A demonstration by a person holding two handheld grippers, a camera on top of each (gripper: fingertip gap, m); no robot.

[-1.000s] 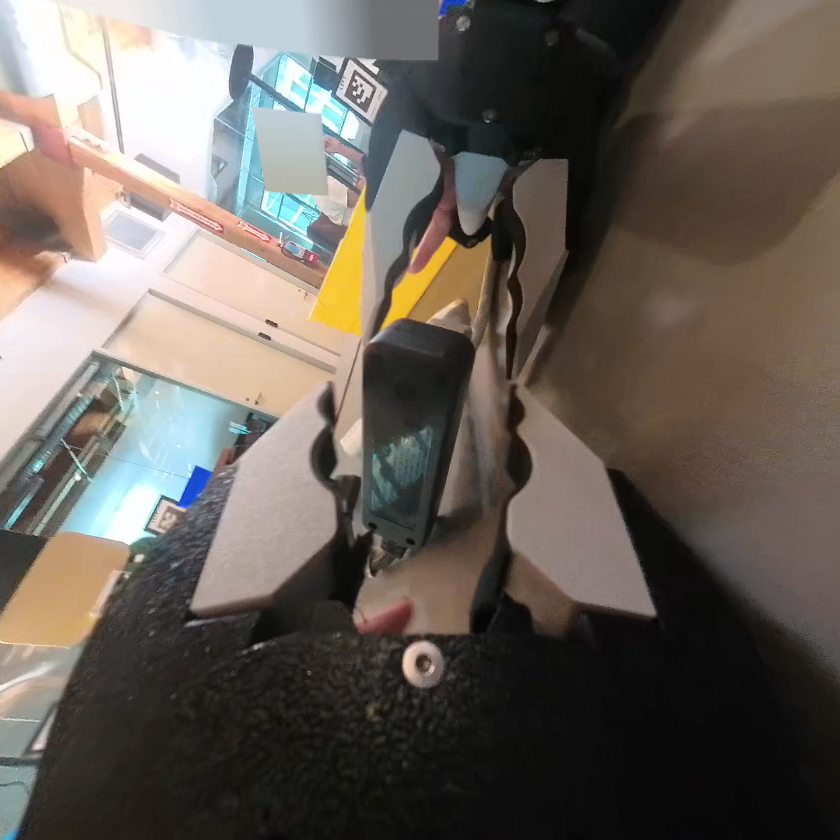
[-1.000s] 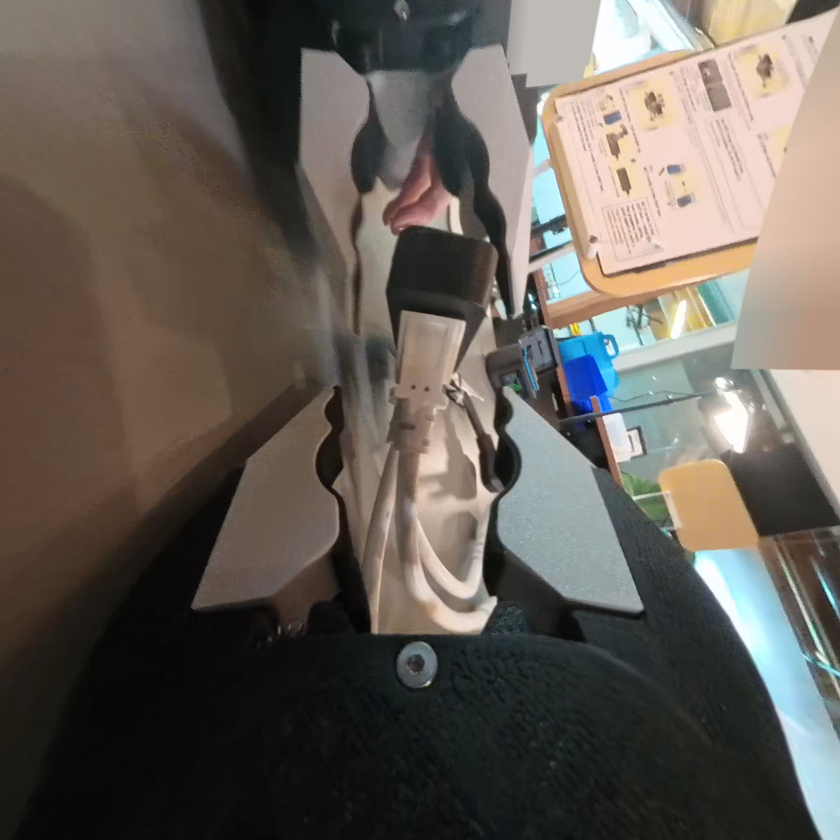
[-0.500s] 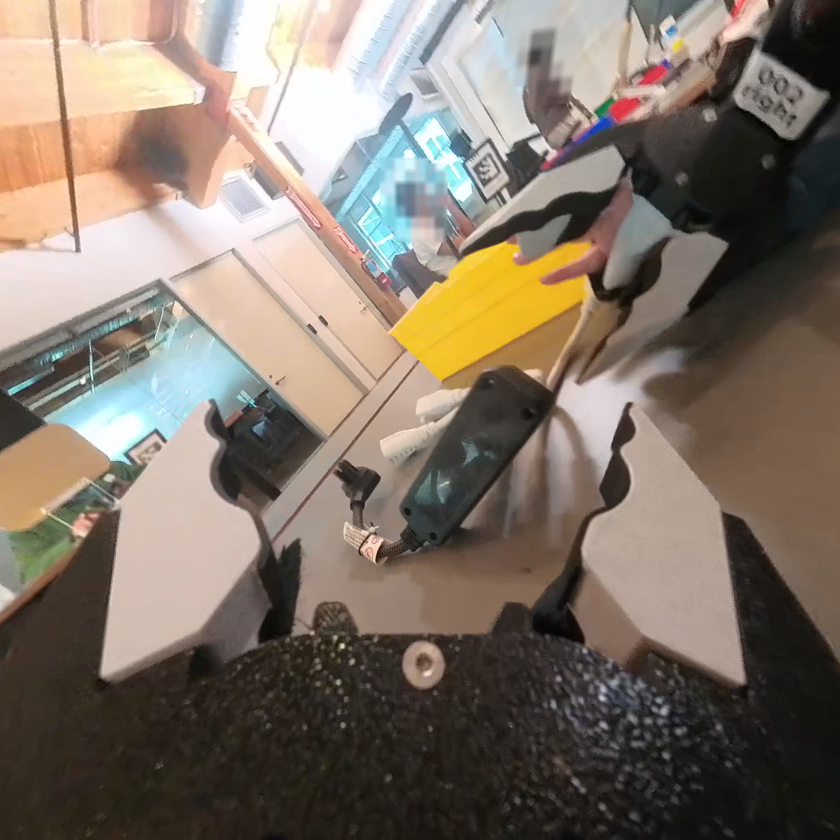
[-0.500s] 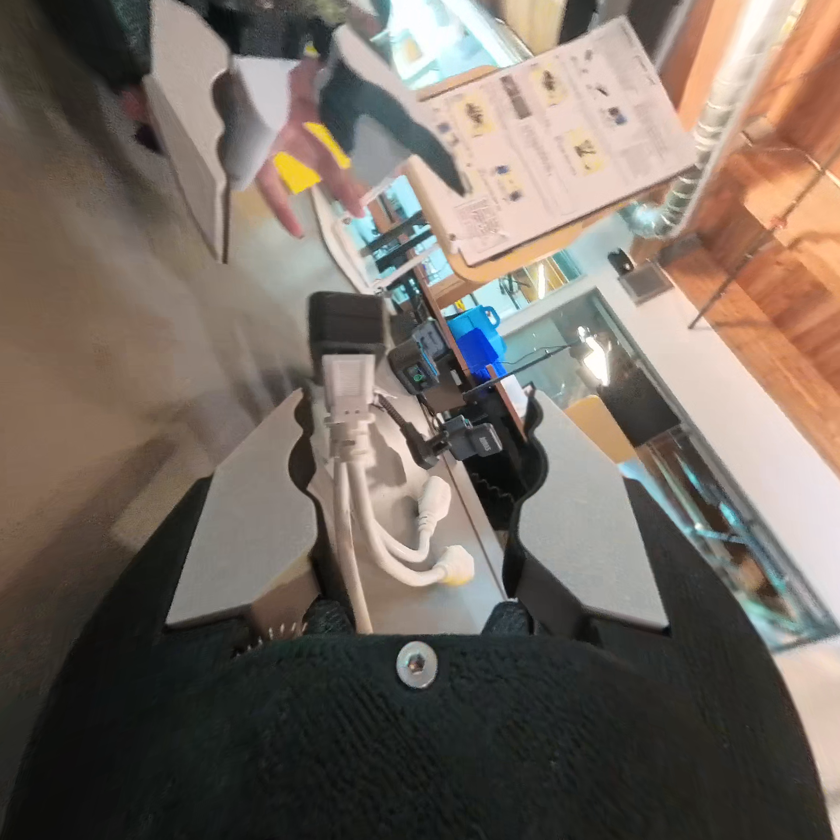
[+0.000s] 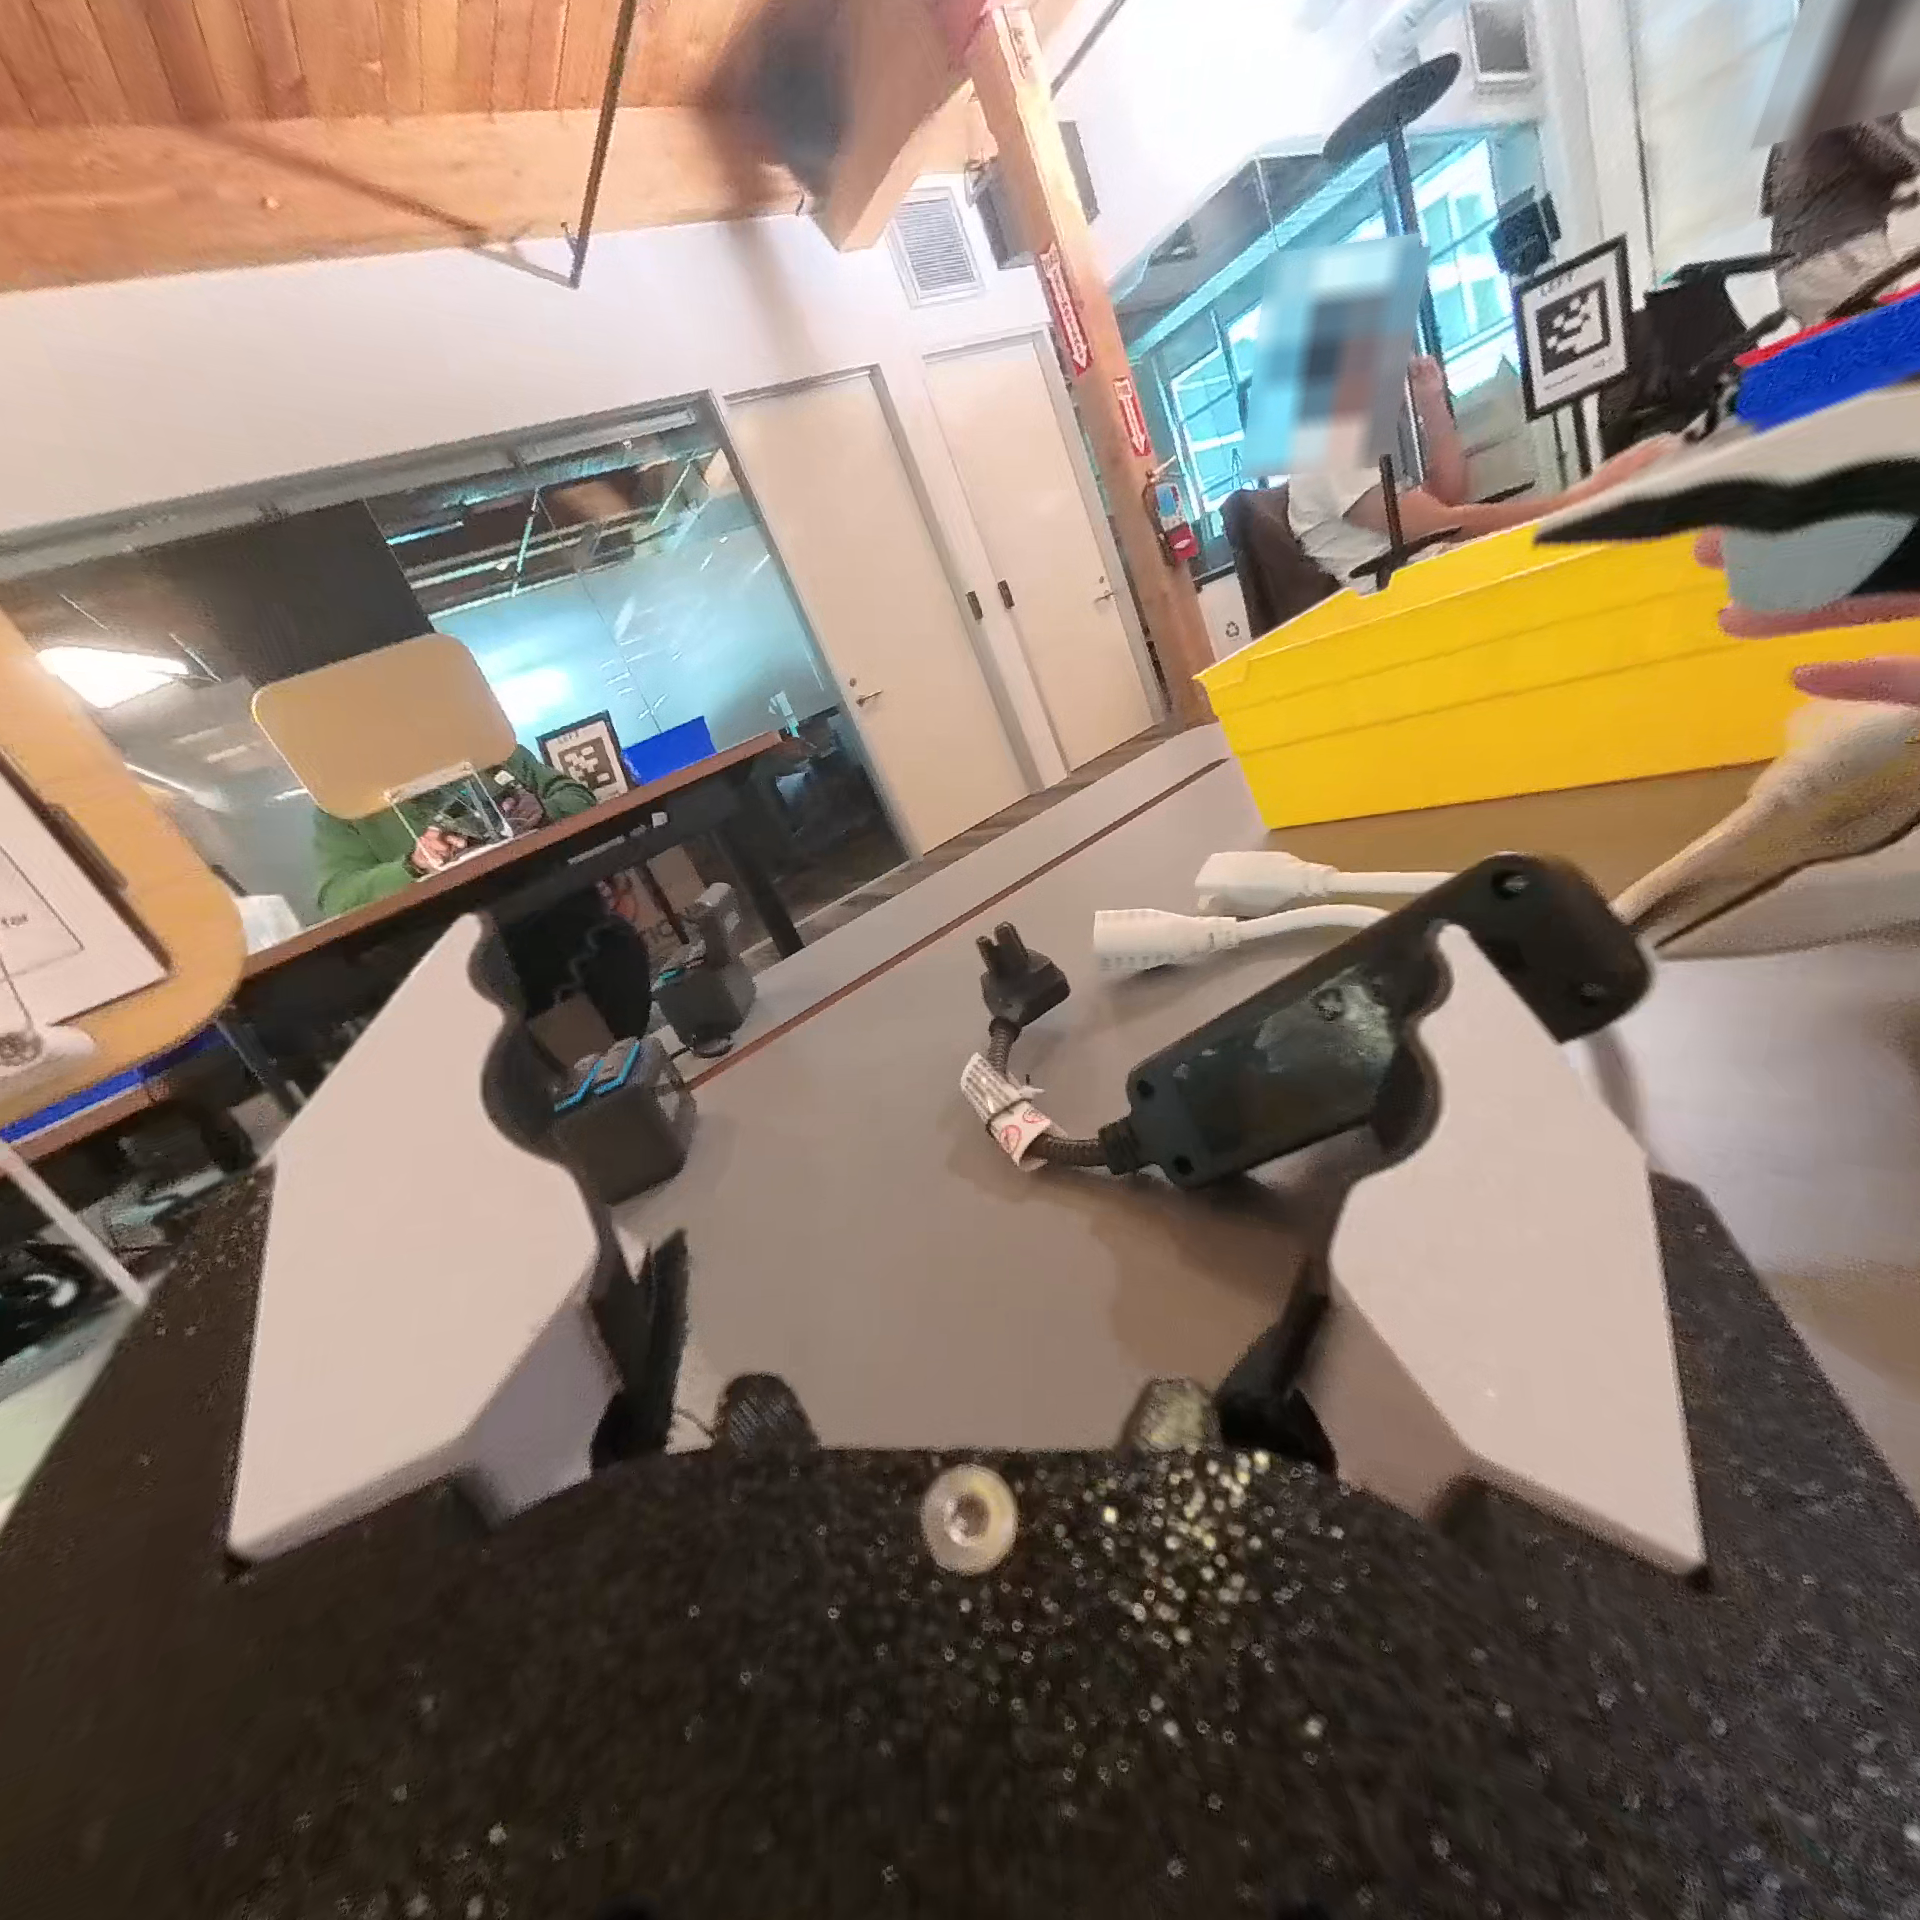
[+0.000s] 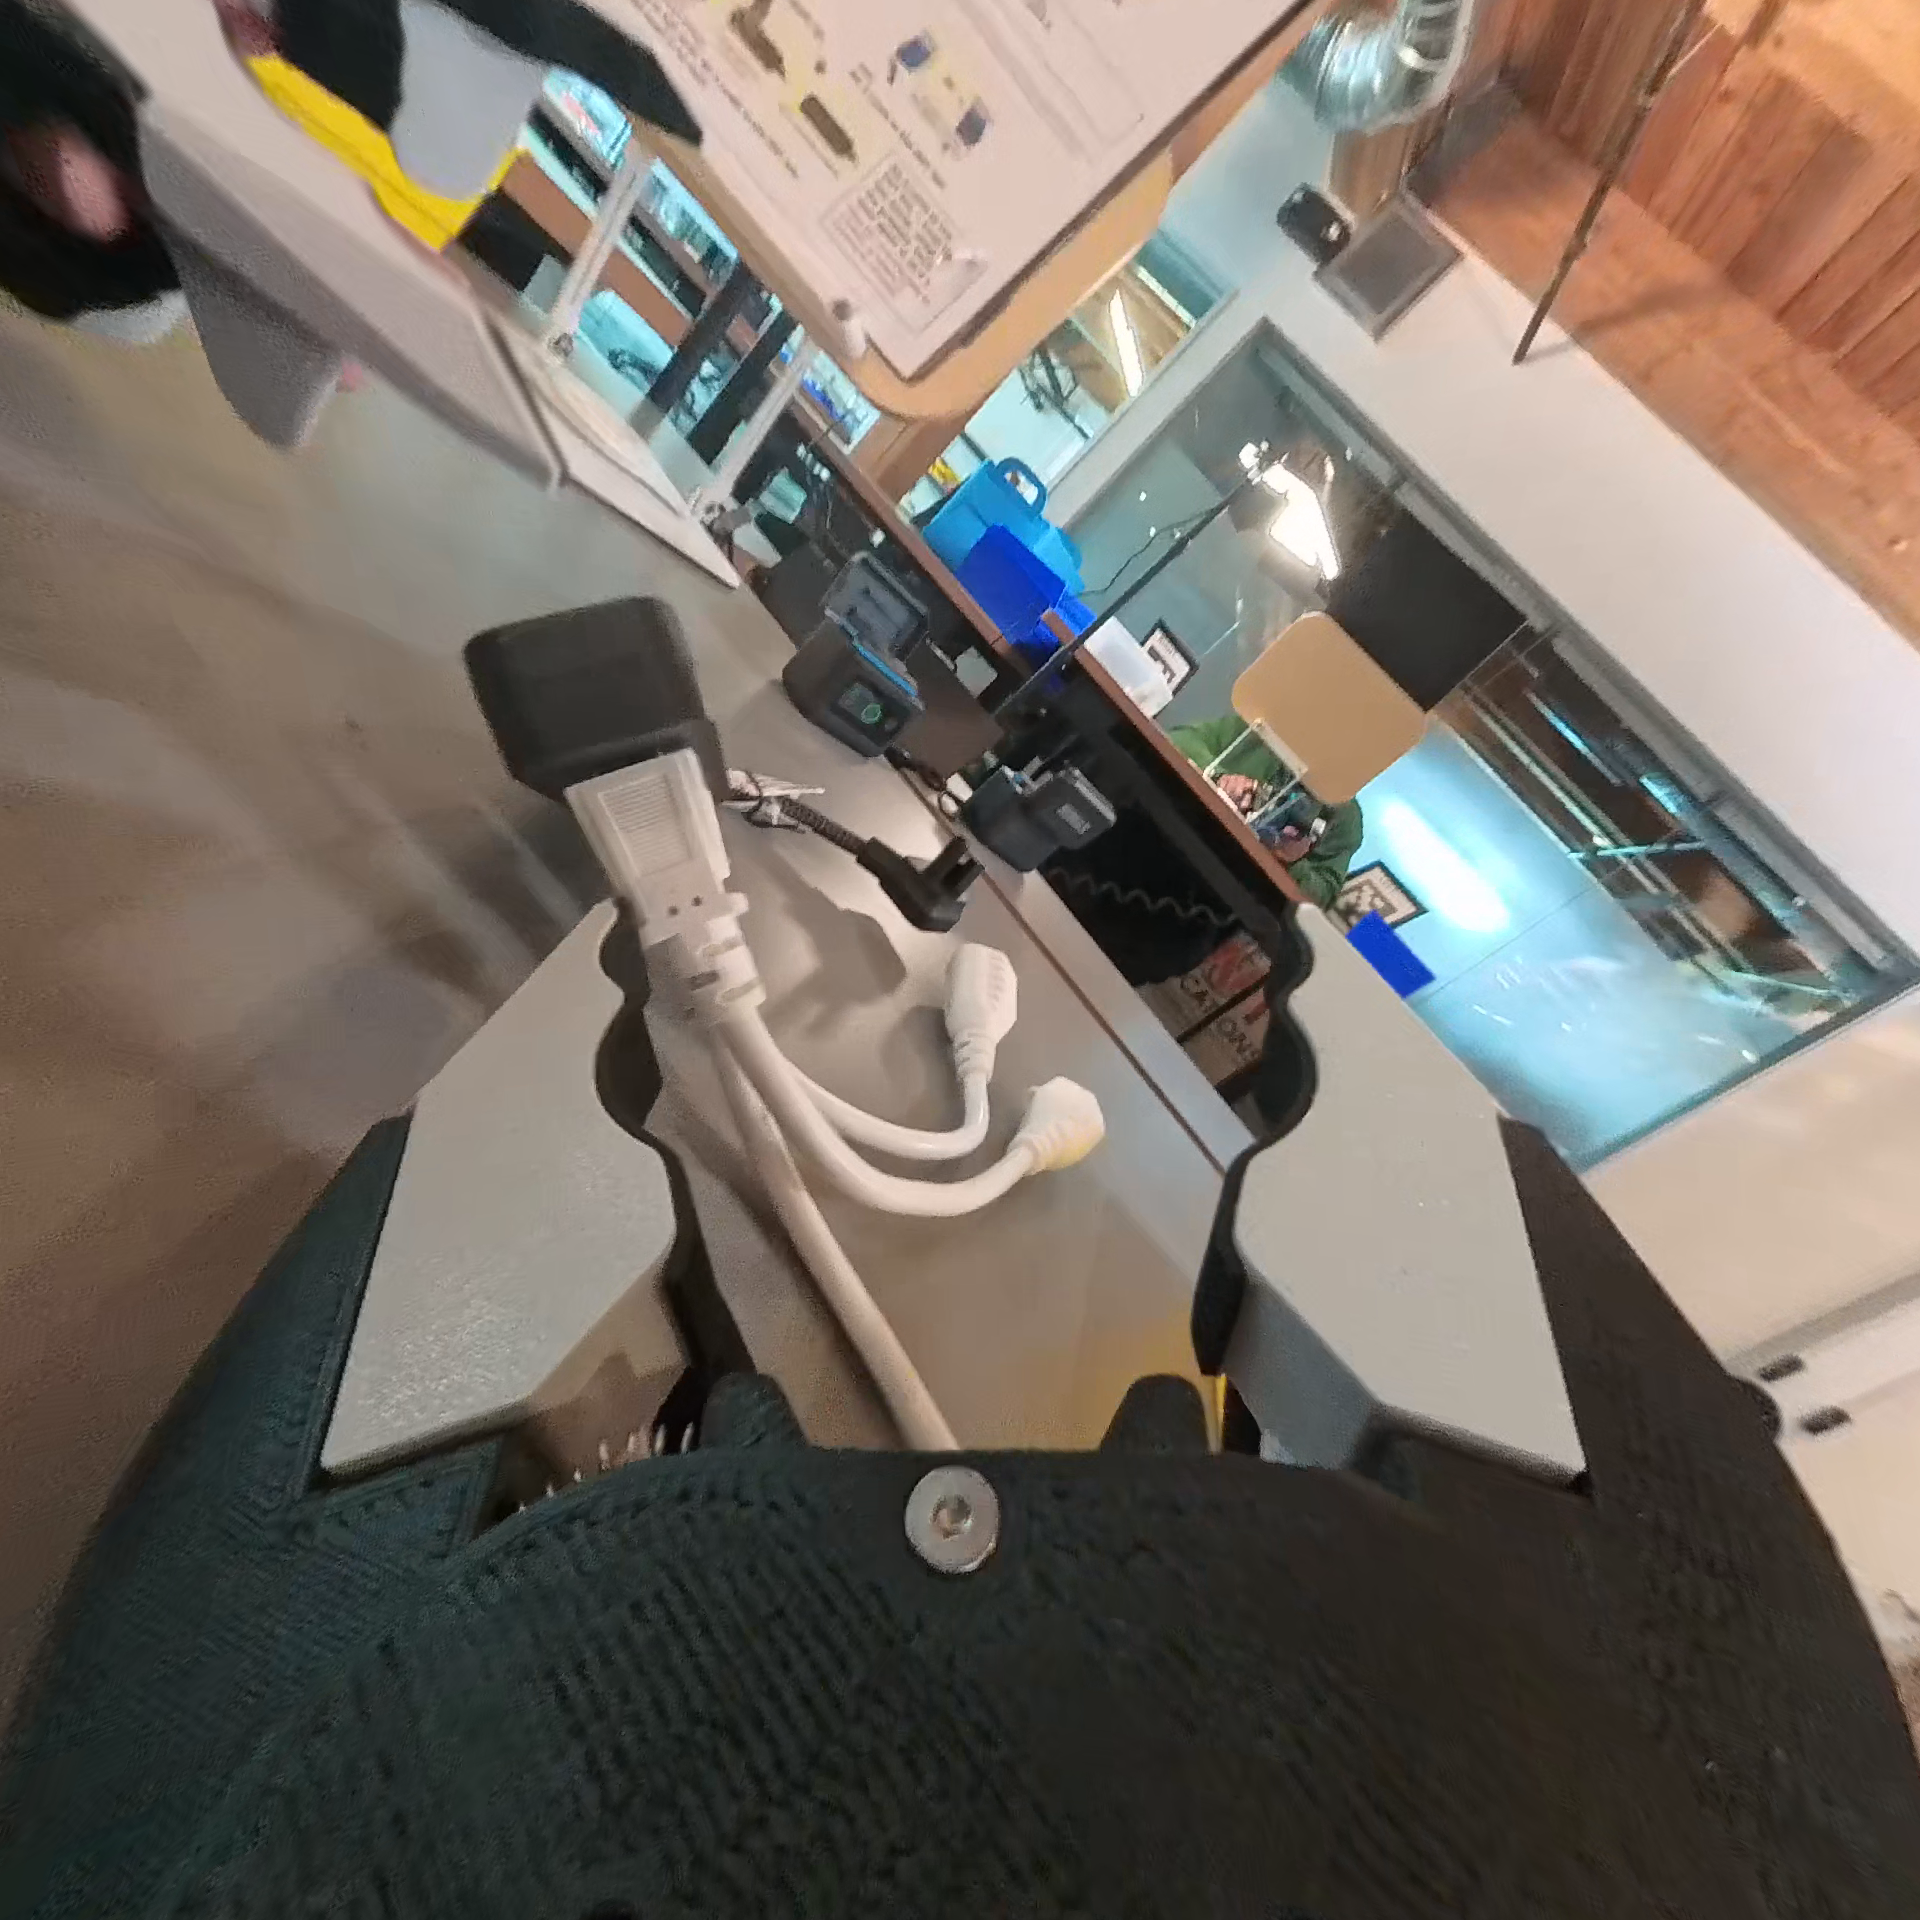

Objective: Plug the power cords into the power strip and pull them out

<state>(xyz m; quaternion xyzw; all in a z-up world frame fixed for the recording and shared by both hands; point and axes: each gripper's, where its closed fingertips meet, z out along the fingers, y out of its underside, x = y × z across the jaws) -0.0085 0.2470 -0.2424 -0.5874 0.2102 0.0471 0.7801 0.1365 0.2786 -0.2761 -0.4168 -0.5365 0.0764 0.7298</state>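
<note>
Left wrist view: the left hand-held gripper (image 5: 956,1049) is spread wide and holds nothing. The black power strip (image 5: 1351,1039) lies on the grey surface (image 5: 883,1247) at 2 o'clock, partly hidden by one finger. White power cords (image 5: 1226,914) lie behind it, near a yellow bin (image 5: 1455,707). The right hand-held gripper (image 6: 945,997) is spread too, with one white cord (image 6: 665,852) plugged into the strip.

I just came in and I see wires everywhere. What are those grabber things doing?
A person holds a grabber tool in each hand at a grey table. Both the left gripper and the right gripper are open and hold nothing. A black power strip lies on the table with a white plug pushed into its end. Two more white plugs lie loose beside it, and the strip's own black plug rests unplugged nearby.
</note>
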